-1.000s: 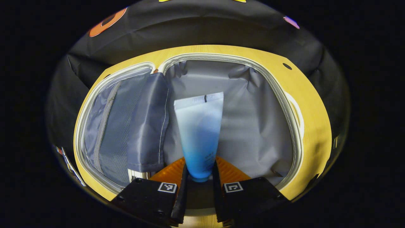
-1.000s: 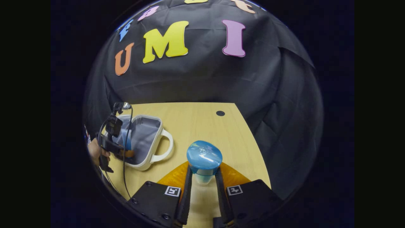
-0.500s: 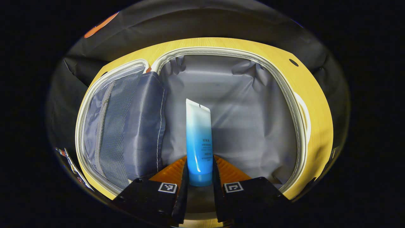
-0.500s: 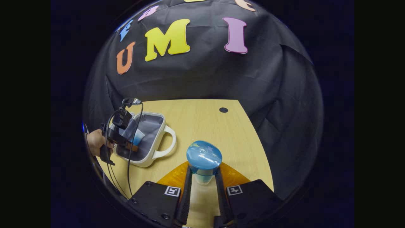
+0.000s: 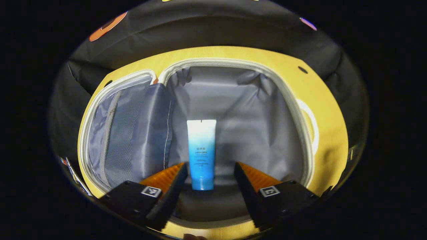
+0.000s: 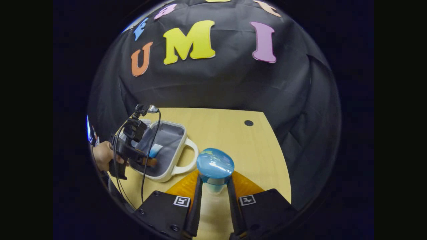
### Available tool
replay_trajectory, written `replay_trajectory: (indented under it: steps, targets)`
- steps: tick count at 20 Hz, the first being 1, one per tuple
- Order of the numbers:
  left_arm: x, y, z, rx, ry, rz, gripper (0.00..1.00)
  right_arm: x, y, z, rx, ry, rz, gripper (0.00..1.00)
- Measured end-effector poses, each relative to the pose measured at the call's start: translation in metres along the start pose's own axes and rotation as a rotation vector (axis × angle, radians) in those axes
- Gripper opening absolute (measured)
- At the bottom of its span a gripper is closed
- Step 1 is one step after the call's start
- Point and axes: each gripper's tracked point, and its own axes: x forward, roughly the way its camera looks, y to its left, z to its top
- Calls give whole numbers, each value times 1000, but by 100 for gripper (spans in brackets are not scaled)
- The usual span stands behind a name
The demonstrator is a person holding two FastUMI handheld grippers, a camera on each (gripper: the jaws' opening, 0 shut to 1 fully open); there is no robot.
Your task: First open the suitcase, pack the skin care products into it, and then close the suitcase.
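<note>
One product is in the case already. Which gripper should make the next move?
Right. The right gripper is shut on the blue-capped bottle, ready for the suitcase; the left gripper is open, its tube released.

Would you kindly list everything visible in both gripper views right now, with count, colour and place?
suitcase: one, white shell and handle, grey lining, lying open on the table.
mesh pocket: one, grey, in the suitcase's left half in the left gripper view.
tube: one, white fading to blue, lying on the lining, between the open fingers, touching neither.
bottle: one, blue domed cap over a pale body, gripped below the cap.
table: one, light wood, with a dark round hole near its far right.
left gripper: one, open, above the suitcase.
right gripper: one, shut on the bottle.
hand: one, holding the left gripper, at the left of the right gripper view.
</note>
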Motion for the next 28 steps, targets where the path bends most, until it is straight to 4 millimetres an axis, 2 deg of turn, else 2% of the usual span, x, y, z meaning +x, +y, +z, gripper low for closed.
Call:
replay_trajectory:
  steps: [1, 4, 6, 8, 11, 12, 16, 19, 22, 24, 28]
  targets:
    - [-14, -4, 9, 9, -50, -7, 99, 3, 7, 9, -17, -12, 11, 36]
    - [-67, 4, 41, 41, -261, 12, 98, 12, 38, 37, -66, -47, 47, 36]
    - [-108, 18, 65, 63, -399, 51, 98, 20, 63, 53, -114, -70, 71, 36]
    - [-148, 34, 89, 68, -525, 73, 98, 34, 88, 59, -135, -61, 95, 36]
    - [-203, 60, 121, 51, -680, 80, 98, 55, 127, 50, -150, -18, 134, 36]
    - [-227, 71, 122, 43, -734, 74, 98, 61, 139, 45, -157, -3, 139, 34]
    - [-287, 101, 130, 37, -890, 70, 98, 85, 180, 6, -133, 96, 165, 36]
    - [-316, 117, 130, 11, -942, 70, 98, 93, 200, -27, -107, 180, 177, 36]
    - [-344, 132, 136, -6, -1022, 80, 98, 103, 206, -53, -60, 259, 165, 36]
    - [-357, 136, 135, -1, -1045, 89, 98, 108, 203, -55, -36, 281, 139, 36]
    - [-377, 148, 129, -3, -1059, 106, 98, 124, 203, -44, 22, 285, 125, 36]
